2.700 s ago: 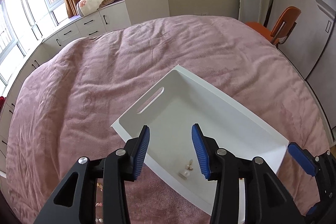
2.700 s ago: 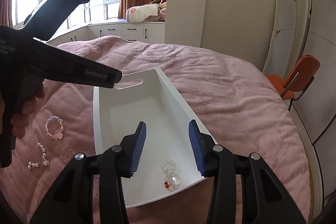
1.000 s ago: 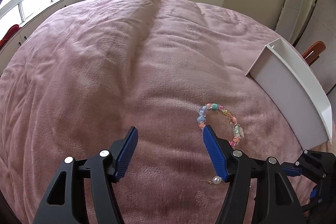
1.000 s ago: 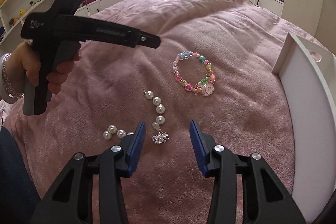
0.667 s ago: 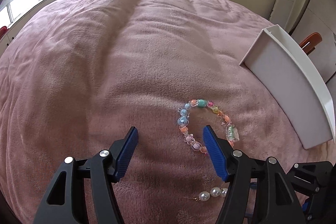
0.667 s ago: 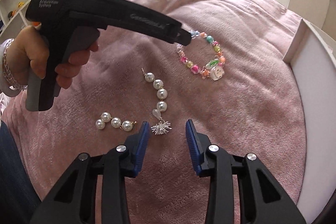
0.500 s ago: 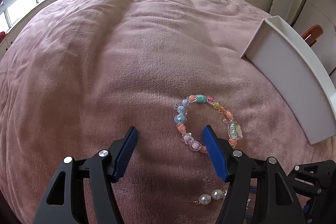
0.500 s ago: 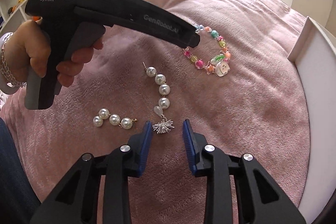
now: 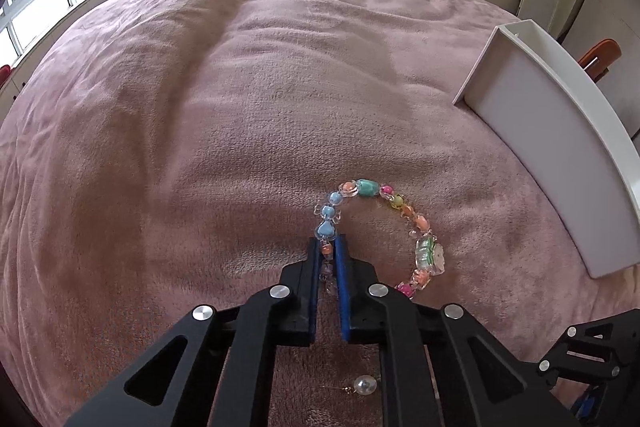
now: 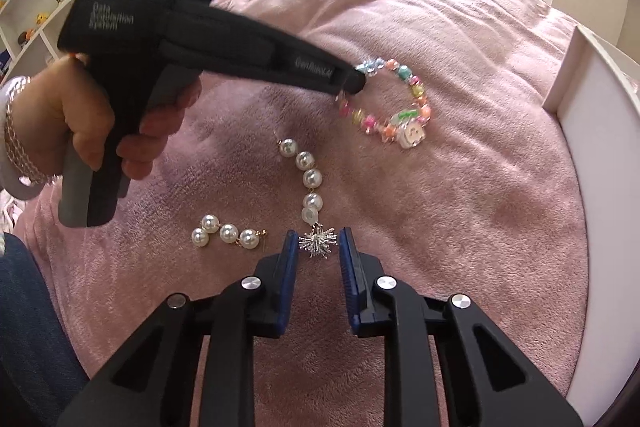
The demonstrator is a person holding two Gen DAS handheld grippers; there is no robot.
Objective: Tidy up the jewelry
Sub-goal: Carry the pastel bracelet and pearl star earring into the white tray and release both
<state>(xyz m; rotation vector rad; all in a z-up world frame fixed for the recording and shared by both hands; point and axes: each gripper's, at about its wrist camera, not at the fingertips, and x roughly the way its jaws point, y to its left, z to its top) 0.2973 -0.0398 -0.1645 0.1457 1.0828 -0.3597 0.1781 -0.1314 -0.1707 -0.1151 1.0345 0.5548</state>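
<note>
beaded bracelet (image 9: pixel 384 223) lies on the pink blanket (image 9: pixel 200 115), loop shape w/ pastel beads and a white flower charm, near the blanket's right side, just short of the white tray (image 9: pixel 560 131) but not touching it. left gripper (image 9: pixel 329 247) is clamped on the bracelet's near-left stretch: blue pads squeezed together w/ beads pinched between them, rest of the loop flat on the blanket. in right wrist view the same gripper comes in from the left, its black tip on the bracelet's left end, held by the person's left hand (image 10: pixel 92 123), which wears a bracelet at the wrist

pearl earring w/ silver starburst (image 10: pixel 310 195) lies nearer the person than the bracelet, pearls in a line running away from the right gripper, starburst end closest. right gripper (image 10: pixel 319 247) sits over it, jaws closing, starburst between the blue pads; pads look just beside the spikes, no firm squeeze visible, so not gripping yet

second pearl earring (image 10: pixel 224 233), three pearls w/ gold hook, lies left of the starburst one, apart from it, untouched

tray stands along the blanket's right edge, only outer wall and rim seen, inside hidden. beyond the blanket's far edge: windows, low white cabinets, folded bedding on a window seat. orange chair behind the tray. shelves w/ small items upper left in right wrist view
</note>
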